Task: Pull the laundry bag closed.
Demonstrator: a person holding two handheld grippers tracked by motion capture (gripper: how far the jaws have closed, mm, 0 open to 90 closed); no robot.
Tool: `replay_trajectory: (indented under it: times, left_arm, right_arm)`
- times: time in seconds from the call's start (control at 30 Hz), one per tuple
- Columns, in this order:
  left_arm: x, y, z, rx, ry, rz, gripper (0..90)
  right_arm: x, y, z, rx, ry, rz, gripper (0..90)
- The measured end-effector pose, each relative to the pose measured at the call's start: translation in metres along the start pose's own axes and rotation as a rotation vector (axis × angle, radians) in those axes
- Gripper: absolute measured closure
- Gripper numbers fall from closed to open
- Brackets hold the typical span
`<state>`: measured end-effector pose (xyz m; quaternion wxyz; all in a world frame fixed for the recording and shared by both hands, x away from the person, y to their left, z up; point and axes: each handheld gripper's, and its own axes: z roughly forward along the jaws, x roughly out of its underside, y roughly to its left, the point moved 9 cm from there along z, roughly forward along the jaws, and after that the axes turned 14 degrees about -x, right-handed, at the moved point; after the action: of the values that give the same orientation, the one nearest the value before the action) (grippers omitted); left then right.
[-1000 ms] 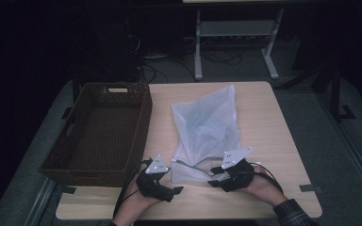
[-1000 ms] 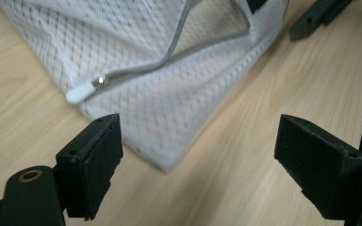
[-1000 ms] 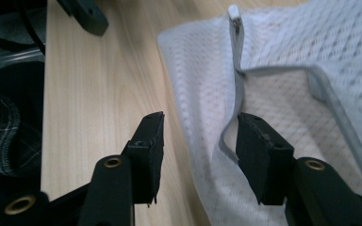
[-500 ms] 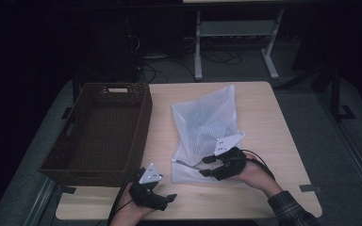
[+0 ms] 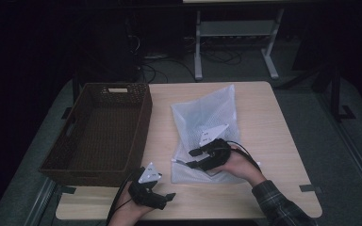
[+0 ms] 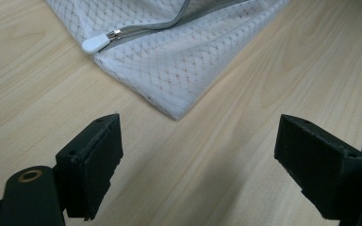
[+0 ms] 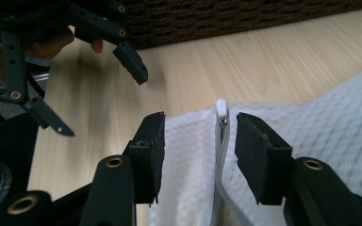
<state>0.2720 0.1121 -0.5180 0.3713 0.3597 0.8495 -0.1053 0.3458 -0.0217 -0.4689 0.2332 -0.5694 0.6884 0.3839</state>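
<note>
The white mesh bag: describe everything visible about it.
The white mesh bag lies flat on the wooden table, right of the brown wicker basket. It looks like fine netted fabric, with a grey zipper shut along its near edge, ending in a white pull tab. The right gripper straddles the zipper, pads not pressing it.

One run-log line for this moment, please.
left gripper: open, over table | right gripper: open, fingers astride white zipper pull of white mesh bag
</note>
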Motion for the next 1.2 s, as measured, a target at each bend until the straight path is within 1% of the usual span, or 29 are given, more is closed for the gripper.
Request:
replay_trajectory:
  times: [0.07,0.1,0.17,0.23,0.3,0.37,0.5,0.53,0.6,0.63,0.73,0.77,0.9,1.0,1.1,1.13,1.2]
  left_arm:
    - [0.002,0.001,0.001,-0.002,0.006,0.002,15.9]
    - [0.002,0.001,0.0,-0.003,0.01,0.004,15.9]
    - [0.002,0.001,0.0,-0.002,0.007,0.003,15.9]
    - [0.001,0.001,-0.001,-0.004,0.001,-0.005,15.9]
    - [0.002,0.001,0.0,-0.003,0.005,-0.004,15.9]
    - [0.002,0.001,0.0,0.0,0.005,-0.004,15.9]
    - [0.001,0.0,-0.001,0.003,0.002,-0.005,16.0]
    - [0.001,0.0,-0.001,0.005,0.004,-0.003,15.9]
    - [0.0,0.0,-0.001,0.007,0.001,-0.006,16.0]
    - [0.0,-0.001,-0.001,0.007,0.0,-0.006,16.0]
    - [0.0,-0.001,-0.001,0.009,0.002,-0.002,16.0]
    - [0.0,-0.001,-0.001,0.009,0.002,-0.002,16.0]
    - [0.0,-0.001,-0.001,0.011,0.0,-0.001,16.0]
    - [0.0,-0.001,-0.001,0.014,0.001,0.002,16.0]
    - [0.0,-0.002,-0.001,0.015,-0.001,0.001,16.0]
    - [-0.001,-0.002,-0.001,0.015,-0.001,0.003,16.0]
    - [-0.001,-0.002,-0.001,0.016,0.0,0.003,16.1]
  right_arm:
    - [-0.004,-0.002,0.005,0.001,0.002,-0.008,54.9]
    - [-0.005,-0.003,0.009,-0.005,0.01,-0.012,55.7]
    - [-0.007,-0.007,0.016,0.006,0.035,-0.025,56.7]
    - [-0.01,-0.01,0.022,0.003,0.043,-0.028,58.5]
    - [-0.014,-0.013,0.029,0.008,0.048,-0.042,60.4]
    - [-0.018,-0.015,0.035,-0.003,0.042,-0.04,61.7]
    - [-0.018,-0.024,0.051,0.007,0.087,-0.036,63.6]
    - [-0.019,-0.026,0.054,0.008,0.091,-0.038,64.2]
    - [-0.019,-0.03,0.06,0.009,0.104,-0.019,65.5]
    - [-0.02,-0.033,0.063,0.013,0.108,-0.022,66.0]
    - [-0.02,-0.038,0.072,0.005,0.111,-0.011,66.6]
    - [-0.018,-0.041,0.075,0.007,0.123,-0.006,66.6]
    - [-0.011,-0.049,0.081,0.019,0.145,0.005,69.2]
    - [-0.01,-0.049,0.084,0.004,0.138,0.009,69.2]
    - [-0.009,-0.048,0.087,0.01,0.15,0.0,71.5]
    - [-0.009,-0.048,0.087,0.009,0.152,-0.002,73.0]
    - [-0.009,-0.05,0.089,0.022,0.161,-0.015,77.0]
